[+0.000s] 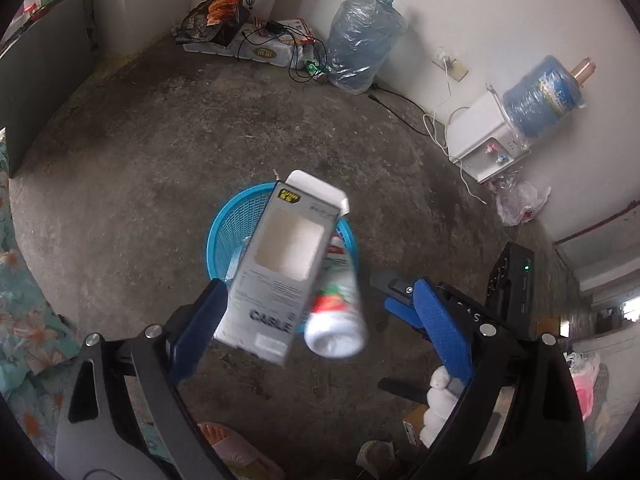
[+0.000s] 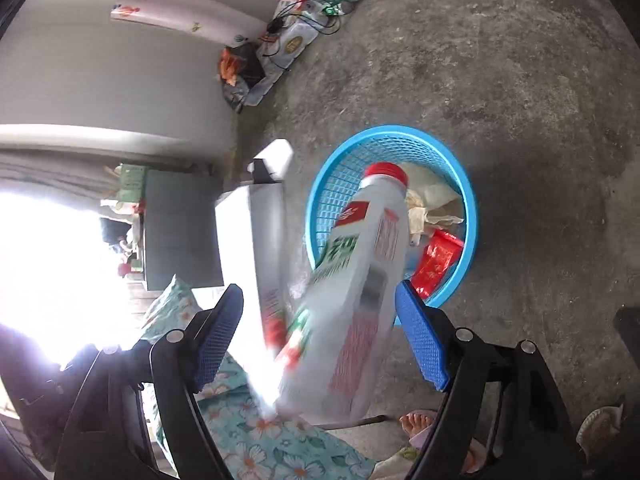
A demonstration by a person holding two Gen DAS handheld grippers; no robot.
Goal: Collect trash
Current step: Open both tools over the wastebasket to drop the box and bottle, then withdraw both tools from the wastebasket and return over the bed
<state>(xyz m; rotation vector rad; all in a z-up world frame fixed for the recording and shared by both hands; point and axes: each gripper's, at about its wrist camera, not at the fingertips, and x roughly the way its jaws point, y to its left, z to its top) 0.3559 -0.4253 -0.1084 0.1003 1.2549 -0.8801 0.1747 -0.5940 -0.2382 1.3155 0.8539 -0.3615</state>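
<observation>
water jugs [image 1: 362, 40], dispenser [image 1: 482, 140], wall socket [image 1: 450, 65]

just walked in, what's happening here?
A person with a handheld gripper in each hand is dumping trash into the blue basket on the concrete floor. The left gripper and right gripper are both open. The grey cable box and the red-capped white bottle sit between the fingers, blurred and apparently released, over the basket. Crumpled paper and a red wrapper already lie inside.

A stained concrete floor [image 1: 168, 128] meets white walls [image 1: 500, 12], with glaring daylight [image 2: 52, 264] beside a floral cloth [image 2: 256, 440].
</observation>
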